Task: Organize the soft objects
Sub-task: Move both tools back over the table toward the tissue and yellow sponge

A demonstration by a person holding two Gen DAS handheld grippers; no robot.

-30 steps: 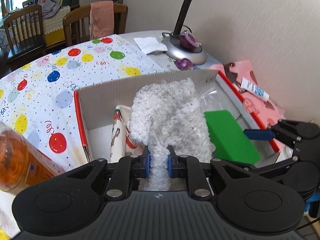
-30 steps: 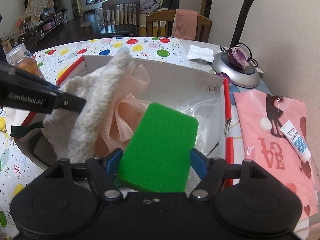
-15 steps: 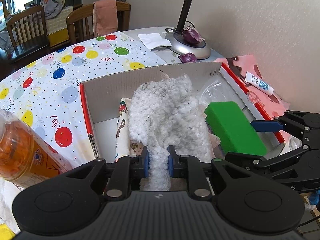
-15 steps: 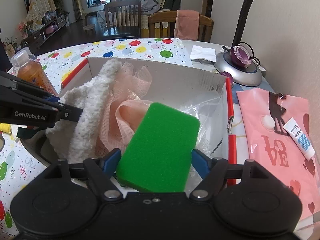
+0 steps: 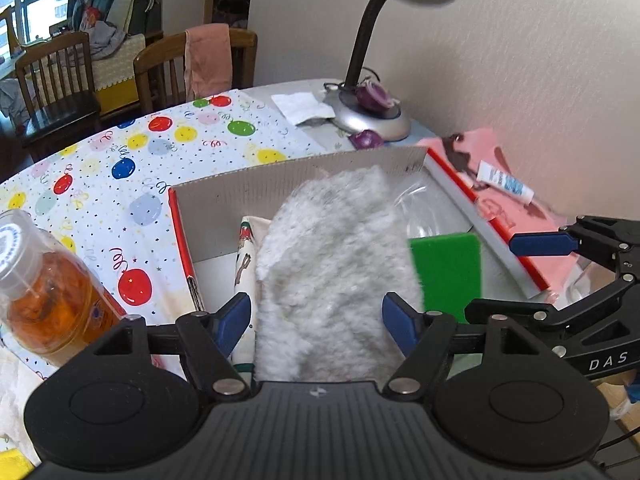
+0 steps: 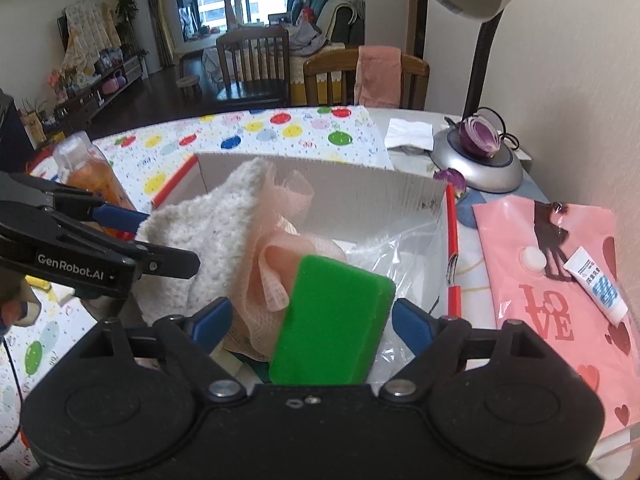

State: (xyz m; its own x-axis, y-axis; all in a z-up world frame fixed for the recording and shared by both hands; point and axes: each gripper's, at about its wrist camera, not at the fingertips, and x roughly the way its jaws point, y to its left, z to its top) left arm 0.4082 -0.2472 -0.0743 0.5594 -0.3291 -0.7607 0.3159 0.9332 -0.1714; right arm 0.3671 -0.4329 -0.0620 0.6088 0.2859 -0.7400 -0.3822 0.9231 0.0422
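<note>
While both grippers are held over the cardboard box (image 5: 280, 184) on the counter (image 5: 120, 184), neither grips anything; the jaws of the left gripper (image 5: 316, 318) are spread wide on either side of the fluffy white cloth (image 5: 336, 256), which is seen draped inside the box, its blue pads clear of the fabric or barely brushing it; the jaws of the right gripper (image 6: 312, 320) are likewise spread wide, with the green sponge (image 6: 332, 320) seen between them and tilted, though no pad is pressed against it. A pink mesh cloth (image 6: 276, 264) is lodged between the white cloth and the sponge, and a clear plastic bag (image 6: 404, 256) is seen in the box to the right of the sponge. An orange bottle (image 5: 44, 288) is set just left of the box; a pink bag (image 6: 560, 280) with a small tube (image 6: 596, 284) on it is laid to the right; a desk lamp (image 5: 372, 116) is placed beyond the box, near the wall.
</note>
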